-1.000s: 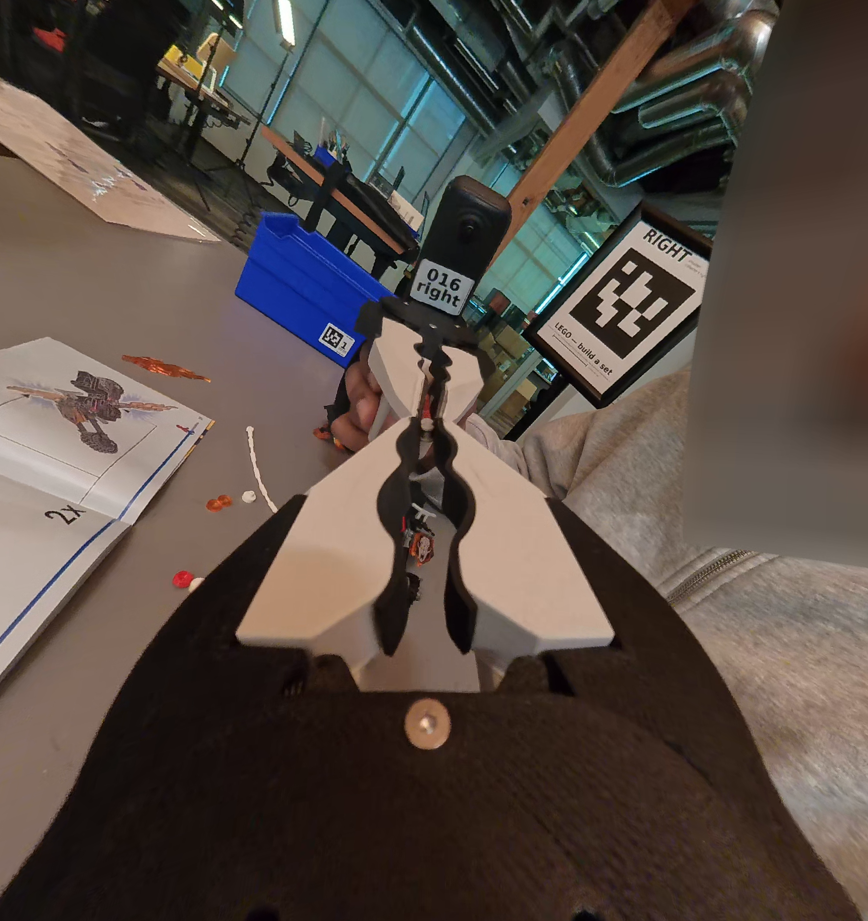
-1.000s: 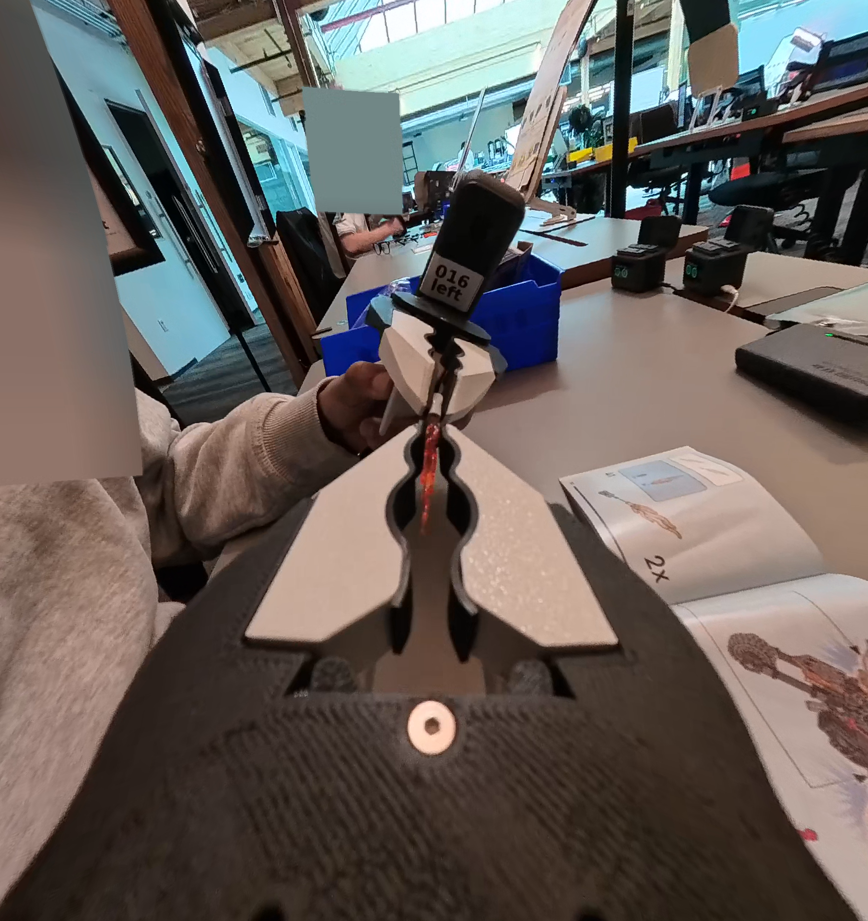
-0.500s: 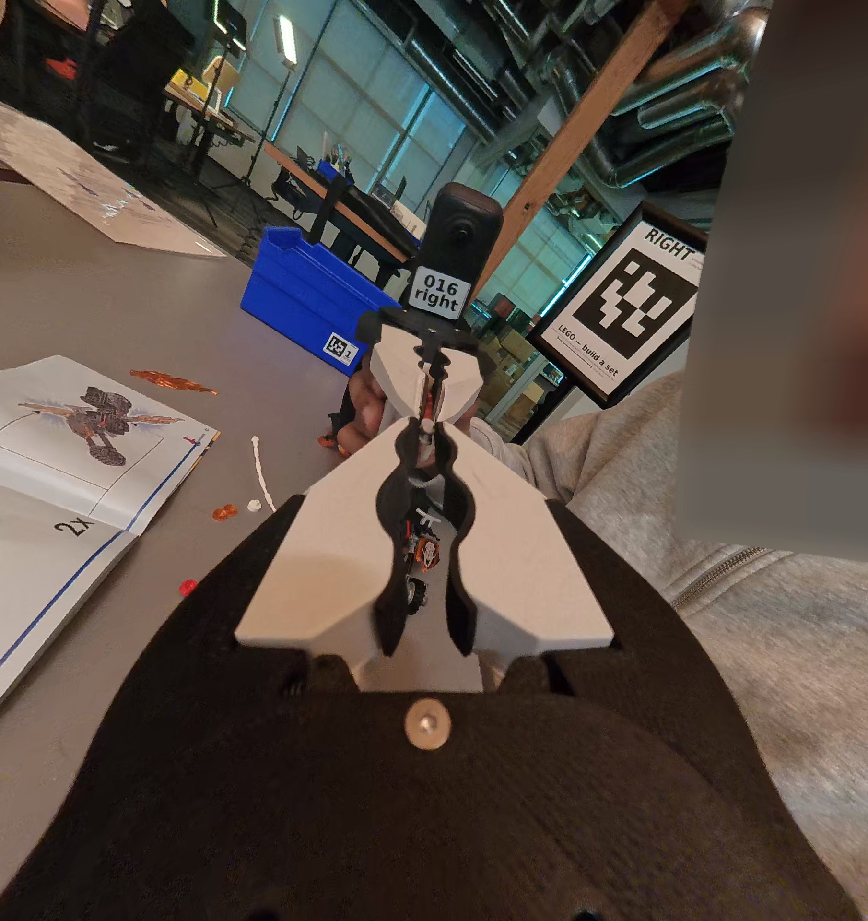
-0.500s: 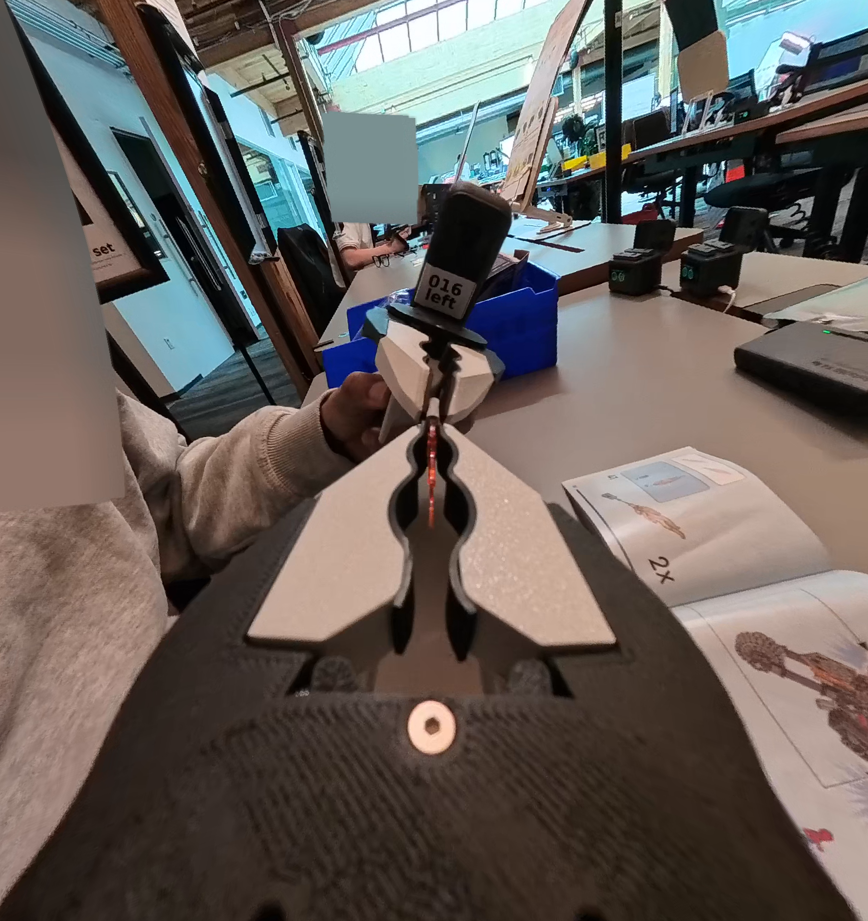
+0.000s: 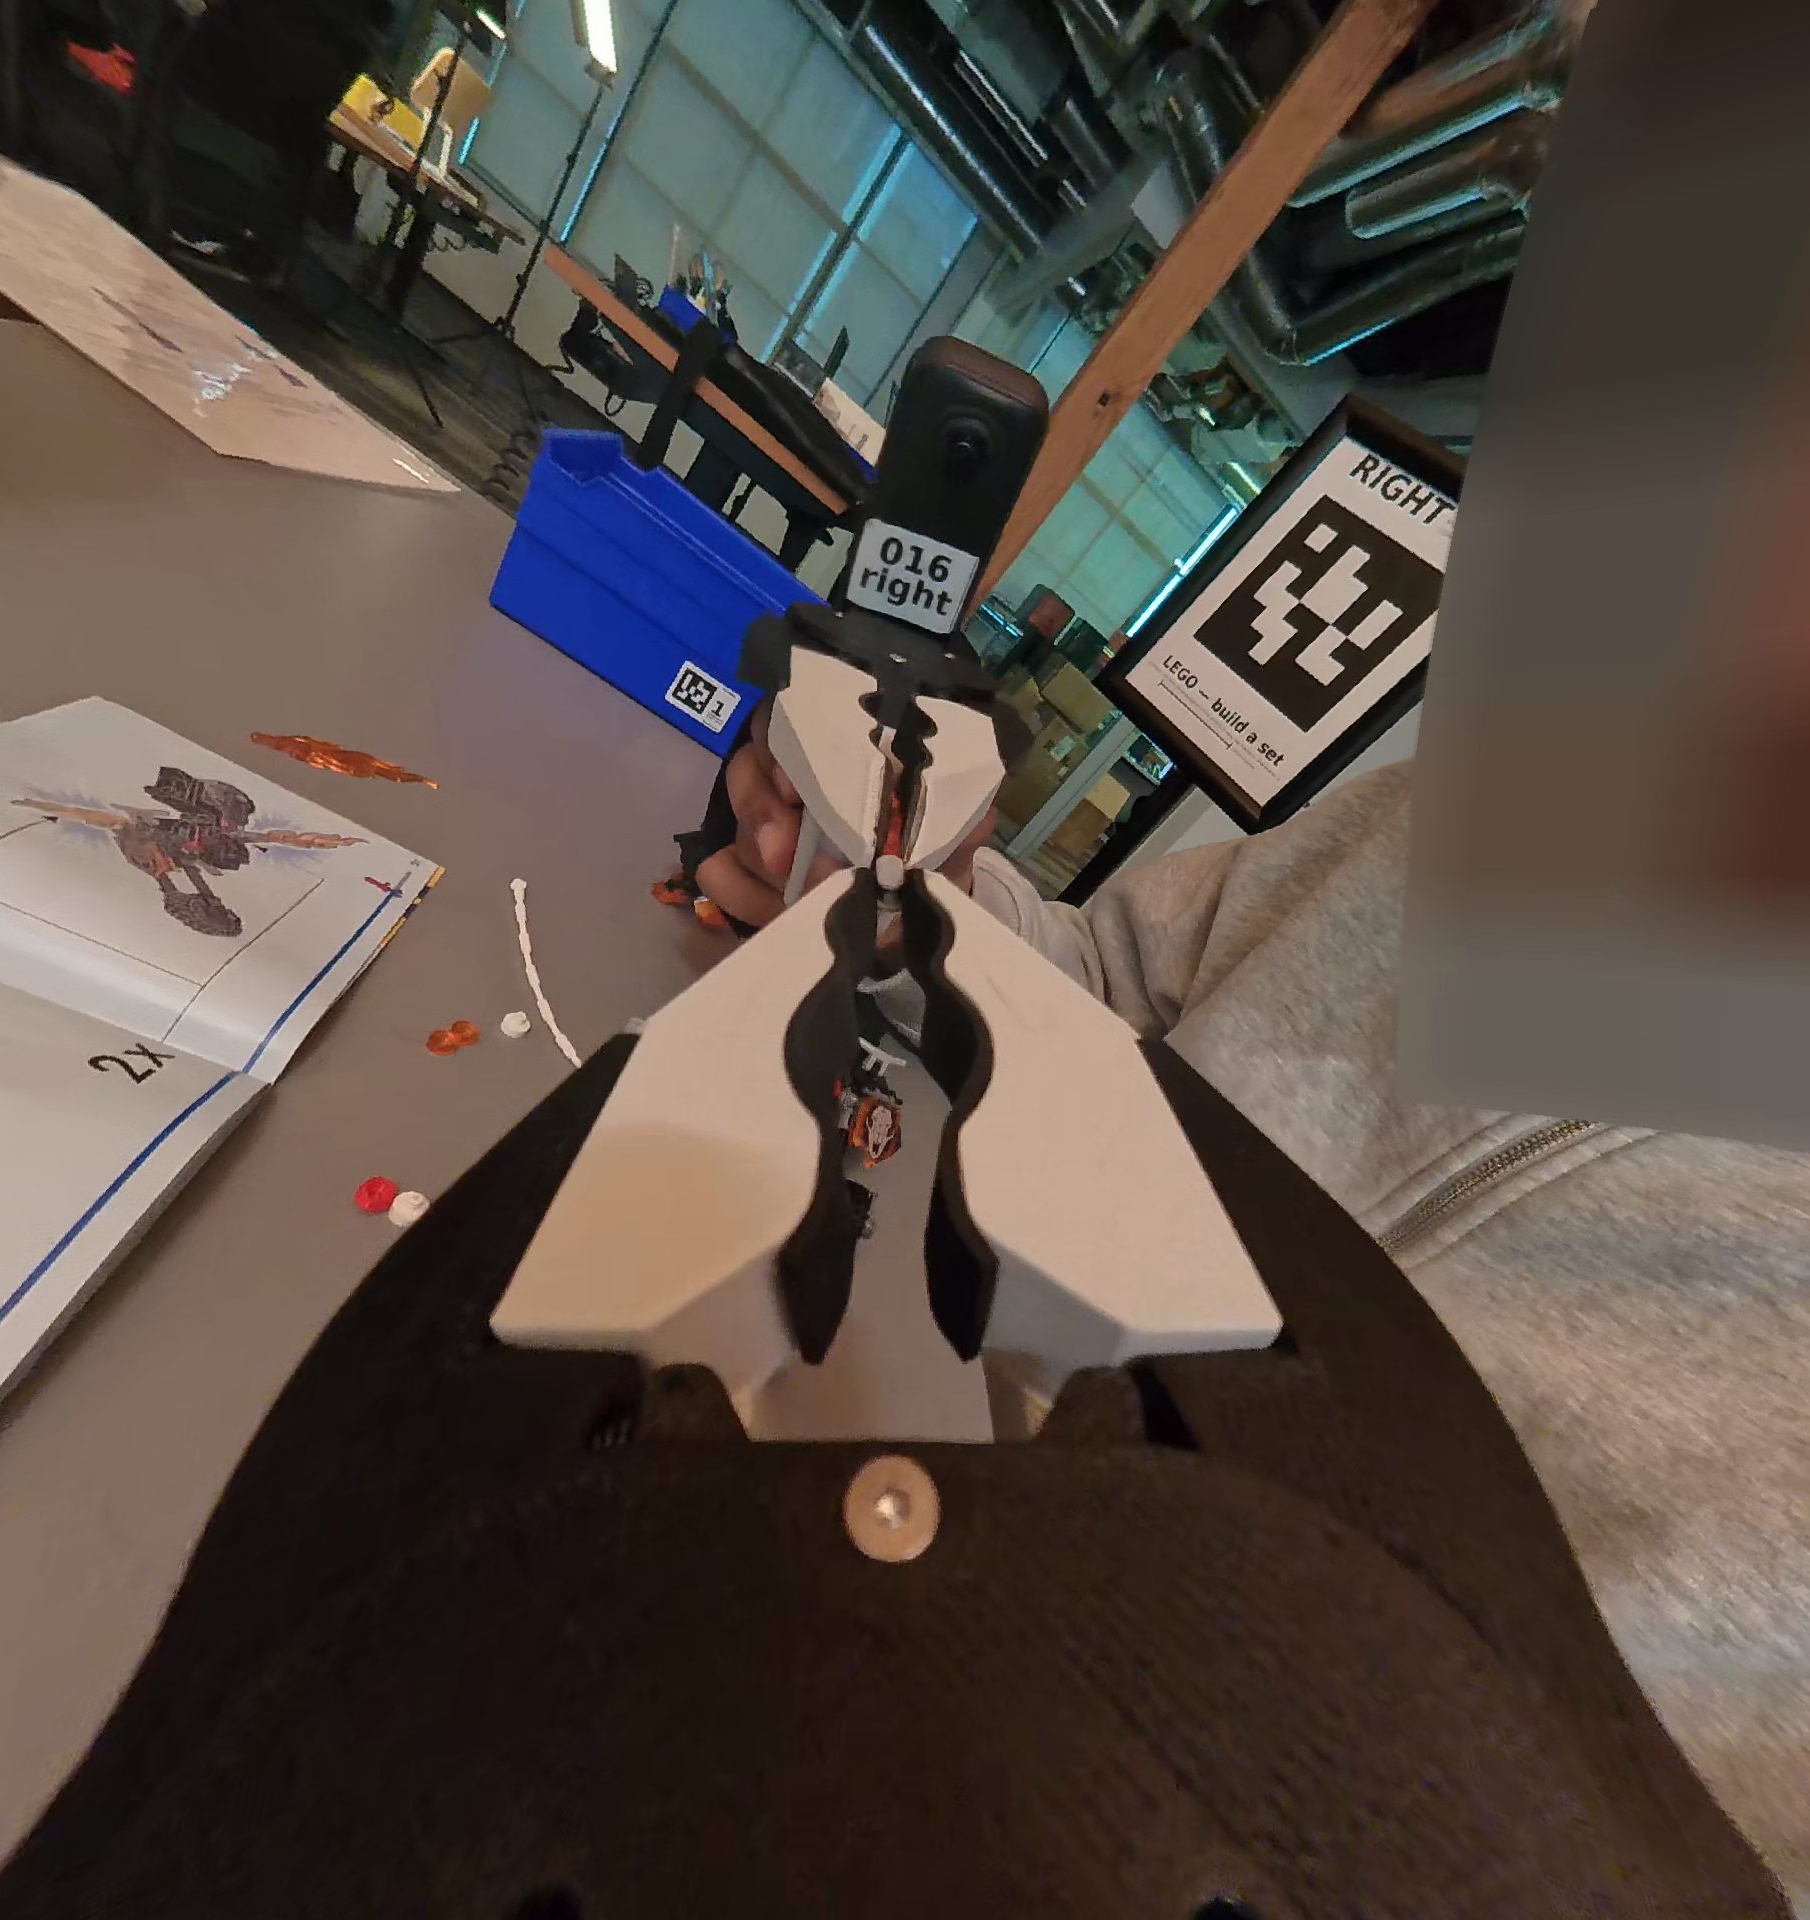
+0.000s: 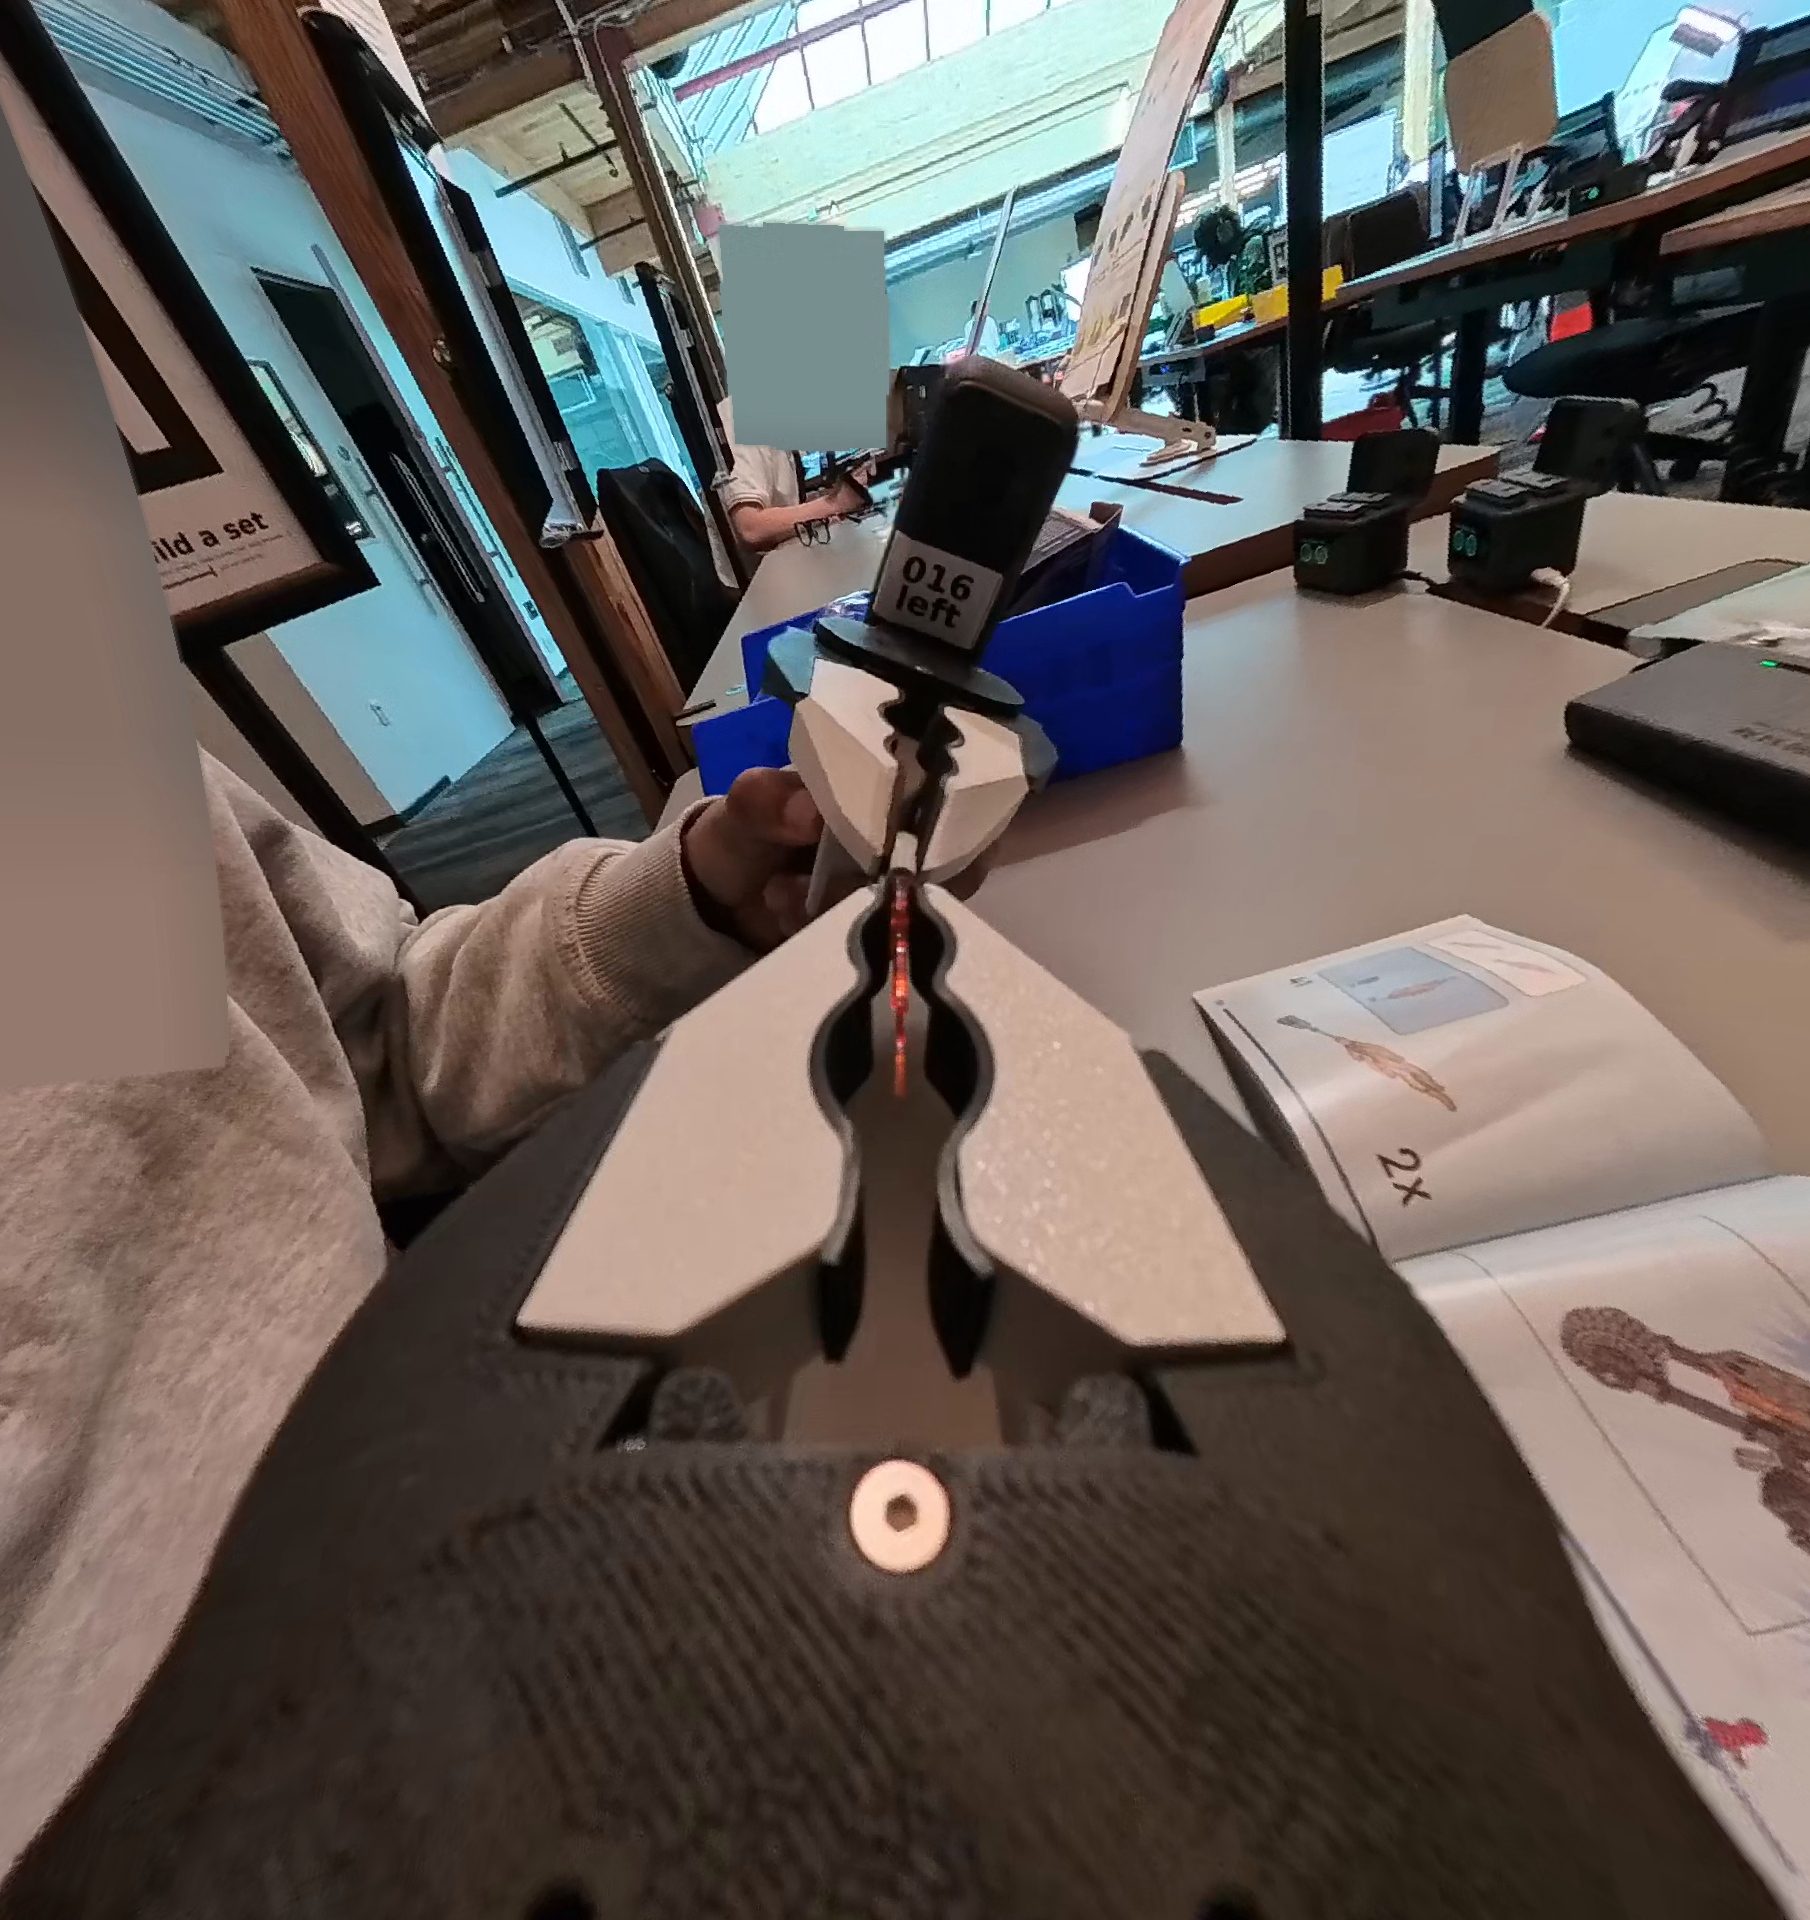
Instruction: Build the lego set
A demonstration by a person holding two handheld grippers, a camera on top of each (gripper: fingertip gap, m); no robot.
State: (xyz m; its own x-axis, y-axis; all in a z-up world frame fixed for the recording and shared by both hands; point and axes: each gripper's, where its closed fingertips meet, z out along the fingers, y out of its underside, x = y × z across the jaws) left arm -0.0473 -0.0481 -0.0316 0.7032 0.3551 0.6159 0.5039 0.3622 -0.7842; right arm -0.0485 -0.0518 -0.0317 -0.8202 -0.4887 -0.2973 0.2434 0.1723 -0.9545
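My left gripper (image 5: 885, 883) is shut on a small white piece (image 5: 887, 871) at its fingertips. My right gripper (image 6: 899, 896) is shut on a thin translucent orange flame piece (image 6: 899, 977) that runs back between its fingers. The two grippers point at each other, tip to tip, above the grey table (image 5: 205, 582). The right gripper (image 5: 893, 821) shows head-on in the left wrist view, and the left gripper (image 6: 911, 844) in the right wrist view. The white piece (image 6: 909, 844) meets the flame's front end. A small minifigure (image 5: 875, 1127) lies below, seen between my left fingers.
An open instruction booklet (image 5: 101, 935) lies on the table and also shows in the right wrist view (image 6: 1483, 1122). Loose pieces lie beside it: an orange flame (image 5: 345, 758), a white chain (image 5: 539, 966), orange studs (image 5: 454, 1036), a red stud (image 5: 374, 1193). A blue bin (image 5: 620, 582) and a black device (image 6: 1732, 727) stand behind. Only a small space, under 4 cm, lies between the two pairs of fingers. From either gripper's tips it is about 15 cm to the red stud (image 5: 374, 1193).
Both grippers stay shut and tip to tip. The views have shifted only slightly, and the flame's front end sits a little closer to the white piece.
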